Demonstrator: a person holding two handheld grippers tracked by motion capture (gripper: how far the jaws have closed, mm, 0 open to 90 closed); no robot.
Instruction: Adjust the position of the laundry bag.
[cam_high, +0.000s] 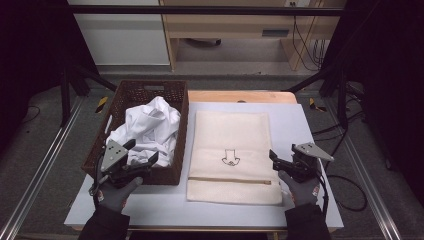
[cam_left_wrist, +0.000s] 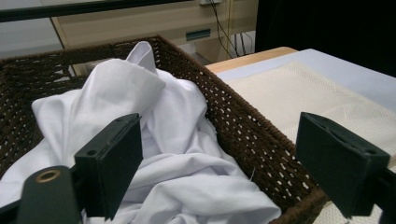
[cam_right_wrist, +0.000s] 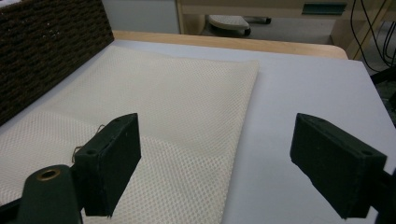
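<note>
A dark brown wicker basket stands on the left of the table, with crumpled white cloth piled in it. A cream mesh bag with a small dark mark and a zip near its front edge lies flat beside the basket. My left gripper hovers open over the basket's near end, its jaws framing the white cloth and the basket wall. My right gripper is open at the bag's right front corner, above the mesh bag, with nothing between its jaws.
The light grey table top has a bare strip to the right of the bag and along the front edge. A wooden board shows behind it. Dark frame bars and cables stand around the table.
</note>
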